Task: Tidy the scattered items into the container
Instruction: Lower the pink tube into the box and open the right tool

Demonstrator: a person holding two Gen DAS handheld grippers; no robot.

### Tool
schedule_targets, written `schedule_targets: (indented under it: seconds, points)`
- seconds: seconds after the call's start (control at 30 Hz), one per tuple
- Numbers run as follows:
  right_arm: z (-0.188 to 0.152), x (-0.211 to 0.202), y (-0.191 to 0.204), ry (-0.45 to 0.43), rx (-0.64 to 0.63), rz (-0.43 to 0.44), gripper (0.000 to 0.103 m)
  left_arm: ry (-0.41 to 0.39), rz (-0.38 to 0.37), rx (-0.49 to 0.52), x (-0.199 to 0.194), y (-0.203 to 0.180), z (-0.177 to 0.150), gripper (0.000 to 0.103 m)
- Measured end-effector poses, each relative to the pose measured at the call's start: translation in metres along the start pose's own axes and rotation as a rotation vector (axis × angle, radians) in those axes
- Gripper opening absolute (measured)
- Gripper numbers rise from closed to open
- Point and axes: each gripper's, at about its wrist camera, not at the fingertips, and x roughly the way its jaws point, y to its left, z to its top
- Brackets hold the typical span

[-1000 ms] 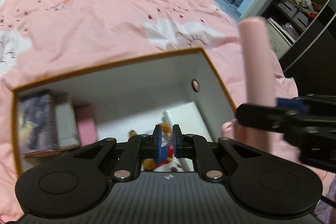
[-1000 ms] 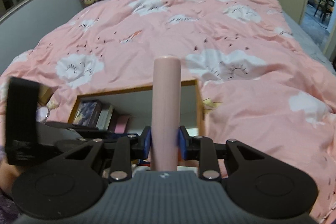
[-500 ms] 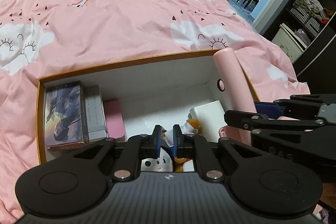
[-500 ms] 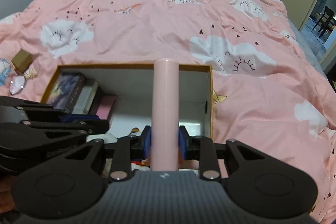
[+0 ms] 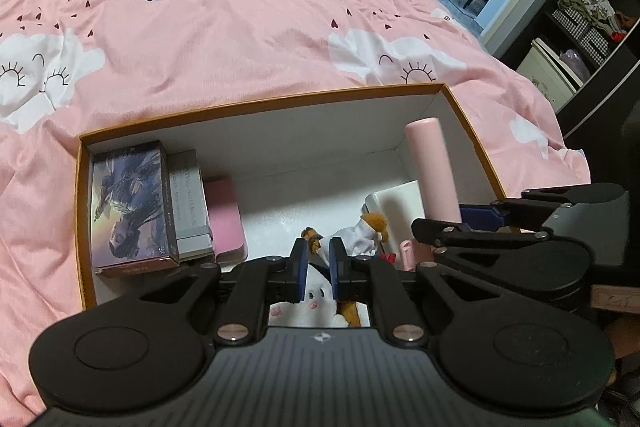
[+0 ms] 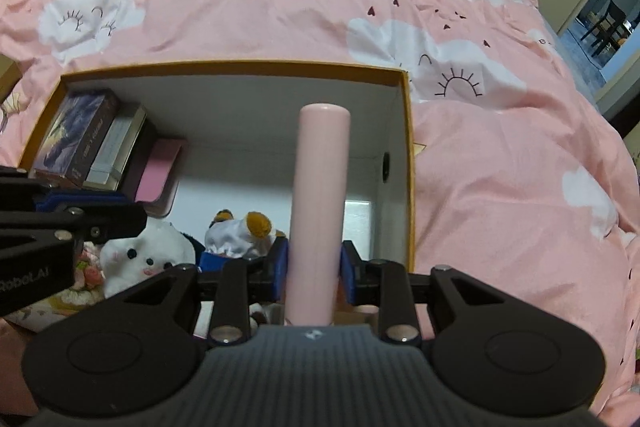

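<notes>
right wrist: pink cylinder (image 6: 320, 203) clamped upright between right claw (image 6: 314, 269) pads.

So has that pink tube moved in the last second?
Yes. The pink tube, clamped in the right tongs, has sunk: its top was above the box's far rim, now below it.

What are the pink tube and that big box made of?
The pink tube looks like smooth plastic or coated metal: an even matte sheen, rounded top, no seams; which one, I cannot tell. The box seems to be stiff cardboard: thin straight walls, white inside, an orange rim and sharp folded corners.
</notes>
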Motion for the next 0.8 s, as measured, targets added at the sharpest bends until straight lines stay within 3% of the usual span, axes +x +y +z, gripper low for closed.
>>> schedule_targets:
  seconds: [0.2,0.47,0.67,0.8]
  points:
    - [-0.003,0.013,0.019,0.003,-0.106,-0.094,0.027,0.003,-0.002,-0.003,-0.003,0.004,-0.001,0.012]
    - [-0.004,0.006,0.012,0.018,-0.077,-0.088,0.030,0.009,-0.009,-0.023,-0.005,0.012,-0.002,0.012]
    - [-0.005,-0.008,0.006,0.004,-0.028,-0.075,0.041,0.010,0.008,0.008,-0.010,0.009,-0.003,0.019]
    - [-0.009,-0.030,0.007,-0.057,-0.009,-0.042,0.050,0.003,0.031,0.034,-0.016,0.006,-0.004,0.023]
